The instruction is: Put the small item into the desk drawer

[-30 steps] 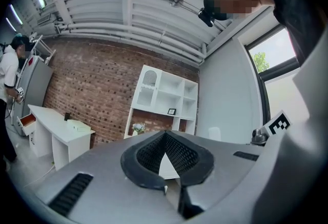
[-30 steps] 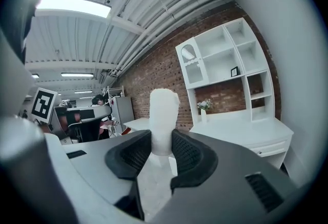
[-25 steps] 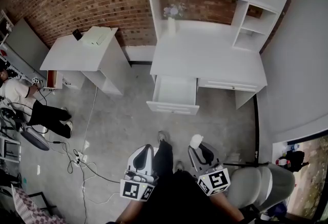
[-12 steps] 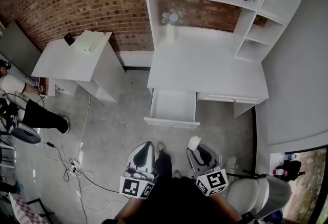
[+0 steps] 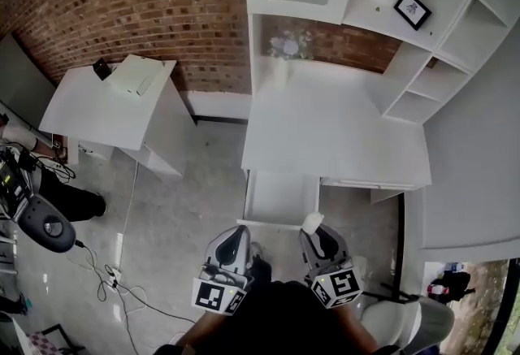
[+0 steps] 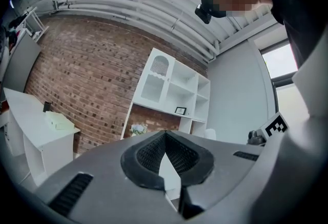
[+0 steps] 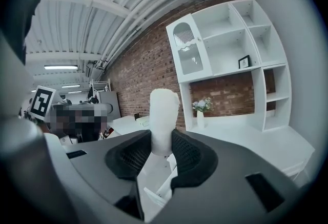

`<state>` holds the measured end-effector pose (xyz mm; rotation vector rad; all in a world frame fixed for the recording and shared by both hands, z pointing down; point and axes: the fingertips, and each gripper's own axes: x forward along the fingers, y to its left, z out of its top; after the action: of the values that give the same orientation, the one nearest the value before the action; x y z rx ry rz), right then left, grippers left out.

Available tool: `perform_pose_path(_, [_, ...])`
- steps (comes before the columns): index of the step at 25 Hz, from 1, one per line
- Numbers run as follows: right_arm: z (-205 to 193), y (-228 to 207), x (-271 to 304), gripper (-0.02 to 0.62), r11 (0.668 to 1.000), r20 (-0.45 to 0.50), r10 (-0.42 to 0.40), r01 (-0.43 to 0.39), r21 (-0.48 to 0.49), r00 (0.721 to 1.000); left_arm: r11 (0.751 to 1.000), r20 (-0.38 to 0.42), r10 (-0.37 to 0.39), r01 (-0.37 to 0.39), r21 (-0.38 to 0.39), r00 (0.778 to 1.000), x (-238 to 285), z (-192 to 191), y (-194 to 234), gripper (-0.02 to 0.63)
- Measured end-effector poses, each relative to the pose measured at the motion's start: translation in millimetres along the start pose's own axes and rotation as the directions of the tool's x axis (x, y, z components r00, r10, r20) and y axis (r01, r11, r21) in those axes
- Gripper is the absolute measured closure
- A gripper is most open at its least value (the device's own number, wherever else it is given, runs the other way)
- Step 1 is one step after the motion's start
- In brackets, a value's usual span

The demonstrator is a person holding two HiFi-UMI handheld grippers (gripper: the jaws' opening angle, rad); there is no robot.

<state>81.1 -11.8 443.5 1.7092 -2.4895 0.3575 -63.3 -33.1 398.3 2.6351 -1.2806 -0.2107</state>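
A person stands facing a white table (image 5: 333,134) against a brick wall, a tool in each hand and the desk drawer (image 5: 280,201) pulled open just ahead of them. The right tool (image 5: 312,228) is clamped on the small item (image 5: 311,222), a pale, rounded cylinder that stands upright between the dark ribbed pads and rises clear above them in the right gripper view (image 7: 164,115). The left tool (image 5: 240,230), level beside it, has its tips together with nothing between them. By the look of it, the carry to the drawer is in hand and the drop is not yet made: the item sits just short of the drawer's front edge, not over its floor. The next move would seem to call for reaching the right tool forward over the open drawer, lowering it inside, then parting the jaws so the piece settles without tipping against the walls. The drawer's visible interior looks bare and white. On the tabletop only a vase of flowers (image 5: 284,49) stands near the wall; a small framed picture (image 5: 413,10) sits in the shelf unit above. A flat white box (image 5: 138,73) lies on a separate side table (image 5: 89,106) to the left.
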Motion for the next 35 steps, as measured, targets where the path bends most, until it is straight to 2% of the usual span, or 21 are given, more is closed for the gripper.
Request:
perform_pose_path(6, [24,-16,68,0.454,0.998,0.029,-0.030,0.032,-0.049,0.999,0.999,-0.020,-0.046,0.047,0.022,0.999,42,2,50,0.583])
perform_pose_path(10, [22,-24,91,0.454,0.997,-0.004,-0.031,0.031,-0.072,1.000,0.999,-0.011,-0.040,0.040,-0.003,0.999,49,2,63,0.583])
perform_pose_path(18, [-8,-47,143,0.454,0.999,-0.117,0.005,-0.010,-0.048,0.993,1.000,-0.006,0.006,-0.007,-0.029,1.000,78,-4,90,0.583])
perform_pose_path(23, [-41,-64,175,0.454,0.998,-0.207,0.046,-0.054,-0.036,0.977,0.999,-0.006,0.032,-0.032,-0.020,0.999,99,1,99,0.583])
perform_pose_path(26, [-69,-78,194,0.454,0.998,-0.274,0.063,-0.069,-0.013,0.960,0.999,-0.011,0.048,-0.048,-0.014,0.999,113,0,106,0.583])
perform_pose_path(29, [-105,-88,210,0.454,0.996,-0.357,0.078,-0.087,-0.008,0.931,0.997,-0.026,0.065,-0.066,-0.026,0.998,126,-4,114,0.583])
perform_pose_path(31, [-131,-94,220,0.454,0.994,-0.417,0.092,-0.106,-0.011,0.904,0.997,-0.035,0.069,-0.071,-0.030,0.997,135,-6,117,0.583])
perform_pose_path(35, [-166,-103,234,0.454,0.987,-0.543,0.115,-0.159,-0.034,0.832,0.997,-0.047,0.068,-0.069,-0.022,0.997,156,-9,120,0.583])
